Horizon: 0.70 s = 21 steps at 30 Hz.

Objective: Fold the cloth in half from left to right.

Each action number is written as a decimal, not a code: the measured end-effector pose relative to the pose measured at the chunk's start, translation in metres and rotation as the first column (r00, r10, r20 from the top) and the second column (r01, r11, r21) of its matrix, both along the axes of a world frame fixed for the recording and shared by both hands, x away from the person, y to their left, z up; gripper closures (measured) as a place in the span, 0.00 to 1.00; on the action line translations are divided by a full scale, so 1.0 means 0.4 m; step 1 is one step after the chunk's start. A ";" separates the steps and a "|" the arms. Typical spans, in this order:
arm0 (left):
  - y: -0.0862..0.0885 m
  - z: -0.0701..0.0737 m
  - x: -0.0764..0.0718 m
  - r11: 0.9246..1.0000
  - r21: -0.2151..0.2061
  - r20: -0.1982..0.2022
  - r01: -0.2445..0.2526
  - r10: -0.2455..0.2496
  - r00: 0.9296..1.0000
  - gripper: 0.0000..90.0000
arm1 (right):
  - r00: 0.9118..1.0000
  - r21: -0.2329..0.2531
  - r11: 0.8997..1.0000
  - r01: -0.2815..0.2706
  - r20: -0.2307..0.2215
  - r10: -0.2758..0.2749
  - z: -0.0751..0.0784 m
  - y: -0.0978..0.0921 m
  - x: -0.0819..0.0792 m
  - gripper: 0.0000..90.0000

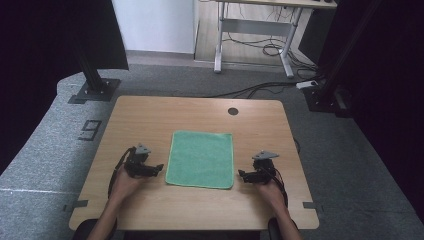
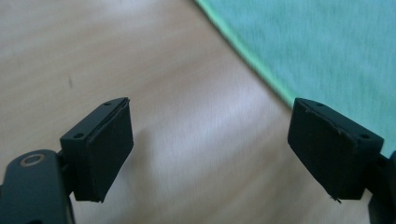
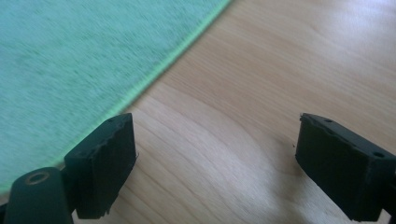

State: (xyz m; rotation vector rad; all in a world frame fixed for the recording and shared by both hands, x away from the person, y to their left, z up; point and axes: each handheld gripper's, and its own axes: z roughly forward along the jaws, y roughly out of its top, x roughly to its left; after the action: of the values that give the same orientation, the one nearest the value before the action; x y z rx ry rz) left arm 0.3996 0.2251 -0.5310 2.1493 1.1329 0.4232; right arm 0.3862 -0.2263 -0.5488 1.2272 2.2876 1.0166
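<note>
Green cloth is lying flat and spread out in the middle of the wooden table, slightly nearer the person's edge, its long axis running away from the person. Left gripper is sitting just beside the cloth's left edge near the near-left corner, jaws pointing inward at it. Right gripper is sitting just beside the right edge near the near-right corner, also pointing inward. Both are about equally close, neither is touching the cloth as far as I can tell

In the left gripper view the left gripper is standing released, jaws wide apart with bare wood between them, and the cloth hem is running diagonally ahead and to the upper right, passing right by the far jaw. In the right gripper view the right gripper is likewise released and holding nothing, cloth lying ahead to the upper left, hem passing just past the left jaw

So the cloth is sitting between the two tools, each needing a short inward move to reach its own side. Nothing is standing in the way; a dark round cable hole is lying well beyond the cloth's far edge. Likely snag: the cloth is lying flat, so pinching an edge looks fiddly
</note>
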 end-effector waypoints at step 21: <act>-0.135 -0.029 0.191 0.992 0.093 0.051 -0.082 0.078 0.996 0.16 | 0.989 -0.065 0.987 -0.147 -0.012 0.146 0.020 0.117 -0.045 0.15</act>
State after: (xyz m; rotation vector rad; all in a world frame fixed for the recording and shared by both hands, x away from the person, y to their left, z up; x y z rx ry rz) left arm 0.4759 0.1713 -0.5426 2.1682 1.1971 0.5720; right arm 0.3681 -0.1794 -0.5409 1.0521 2.4265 0.9788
